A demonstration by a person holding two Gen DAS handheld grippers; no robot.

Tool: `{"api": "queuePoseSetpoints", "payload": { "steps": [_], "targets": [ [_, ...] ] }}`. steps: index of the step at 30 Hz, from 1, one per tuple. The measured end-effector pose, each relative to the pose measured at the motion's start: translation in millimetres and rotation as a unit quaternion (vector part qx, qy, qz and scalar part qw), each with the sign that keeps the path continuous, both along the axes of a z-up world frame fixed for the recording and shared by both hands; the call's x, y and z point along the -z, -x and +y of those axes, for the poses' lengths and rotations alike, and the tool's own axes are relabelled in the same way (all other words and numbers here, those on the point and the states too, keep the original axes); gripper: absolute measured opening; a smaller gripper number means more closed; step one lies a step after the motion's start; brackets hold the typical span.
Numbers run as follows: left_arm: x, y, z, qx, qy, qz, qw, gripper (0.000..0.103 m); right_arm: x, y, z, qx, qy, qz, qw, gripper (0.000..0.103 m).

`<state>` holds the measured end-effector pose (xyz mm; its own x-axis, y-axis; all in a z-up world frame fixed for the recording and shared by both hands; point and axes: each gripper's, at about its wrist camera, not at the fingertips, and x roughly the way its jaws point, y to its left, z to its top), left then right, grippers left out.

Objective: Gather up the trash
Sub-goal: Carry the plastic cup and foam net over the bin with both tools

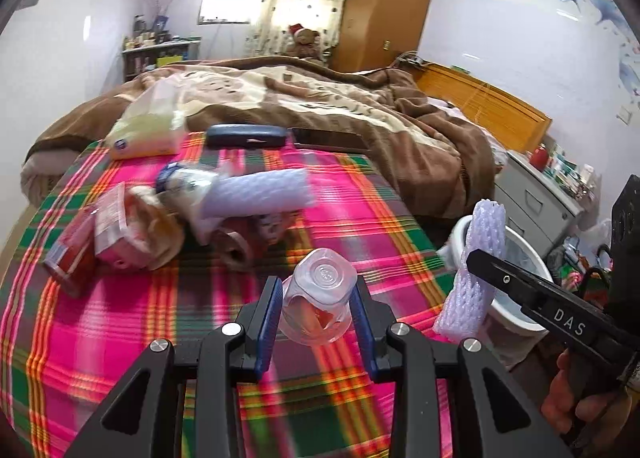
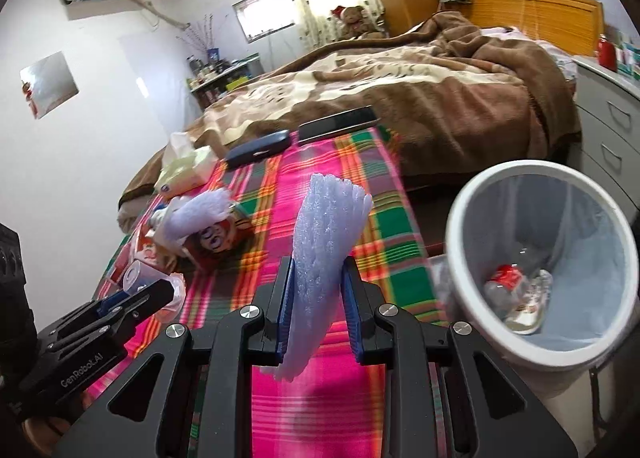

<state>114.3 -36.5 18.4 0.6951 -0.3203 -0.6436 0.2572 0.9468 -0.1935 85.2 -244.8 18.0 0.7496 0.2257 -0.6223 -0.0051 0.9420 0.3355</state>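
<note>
My left gripper (image 1: 316, 300) is shut on a clear plastic cup (image 1: 320, 294), held above the pink plaid cloth (image 1: 120, 338). My right gripper (image 2: 318, 290) is shut on a strip of lilac foam net (image 2: 324, 242), which stands up between the pads; in the left wrist view the foam net (image 1: 472, 270) shows in front of the bin. The white trash bin (image 2: 460, 226) with a pale liner stands to the right, off the bed's edge, with a crushed bottle (image 2: 516, 298) inside. More trash lies on the cloth: another foam net (image 1: 256, 194), wrappers (image 1: 116, 234) and a pink packet.
A tissue pack (image 1: 148, 134), a dark glasses case (image 1: 246, 136) and a black phone (image 1: 328, 140) lie at the cloth's far end. A brown blanket (image 1: 340, 98) covers the bed beyond. A grey drawer cabinet (image 2: 608, 118) stands right of the bin. A hand (image 1: 568, 398) holds the right gripper's handle.
</note>
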Motion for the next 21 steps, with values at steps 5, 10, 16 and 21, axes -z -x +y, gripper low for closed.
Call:
{"api": "queuePoseSetpoints", "payload": {
  "steps": [5, 10, 16, 21],
  "targets": [
    [-3.3, -5.4, -36.0, 0.034, -0.004, -0.002, 0.9994, 0.035, -1.6, 5.4, -26.6, 0.024, 0.002, -0.001, 1.000, 0.024],
    [-5.6, -8.5, -72.8, 0.068, -0.005, -0.005, 0.9977, 0.035, -0.8, 9.5, -57.4, 0.054, 0.006, 0.002, 0.999, 0.024],
    [-2.7, -16.7, -114.3, 0.105, -0.002, 0.000, 0.9945, 0.035, 2.8, 9.7, -90.0, 0.087, 0.009, 0.012, 0.996, 0.024],
    [-1.0, -24.6, -143.6, 0.137, 0.008, 0.009, 0.9905, 0.035, 8.0, 7.9, -110.2, 0.112, 0.018, 0.026, 0.993, 0.024]
  ]
}}
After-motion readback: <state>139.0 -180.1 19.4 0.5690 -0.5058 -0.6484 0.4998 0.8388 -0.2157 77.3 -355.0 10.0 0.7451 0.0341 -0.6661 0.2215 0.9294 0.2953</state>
